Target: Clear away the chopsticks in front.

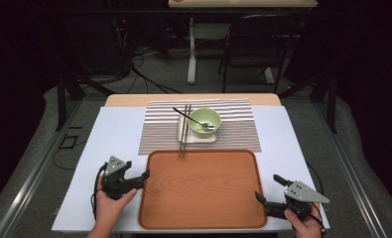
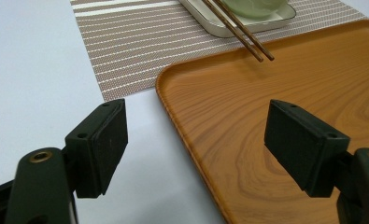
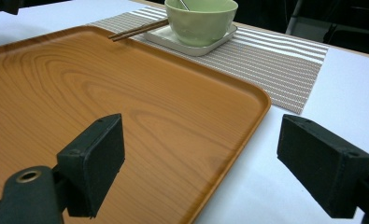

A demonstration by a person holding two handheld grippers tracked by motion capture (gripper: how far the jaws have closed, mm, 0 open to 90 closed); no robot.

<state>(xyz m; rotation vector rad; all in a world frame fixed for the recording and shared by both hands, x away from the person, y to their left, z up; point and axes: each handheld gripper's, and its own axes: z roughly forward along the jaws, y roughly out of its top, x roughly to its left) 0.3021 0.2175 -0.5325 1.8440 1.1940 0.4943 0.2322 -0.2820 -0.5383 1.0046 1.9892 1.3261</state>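
Both tongs gape wide, gripping nothing: left tongs (image 1: 143,174) at the lower left of the high view, right tongs (image 1: 266,189) at the lower right, flanking the wooden tray (image 1: 202,189) at bottom centre on the counter (image 1: 115,139).

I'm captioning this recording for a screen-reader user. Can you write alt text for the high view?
A person's two hands hold an open left gripper and an open right gripper at either side of a wooden tray. Beyond it, a striped placemat carries a green bowl with a spoon and chopsticks.
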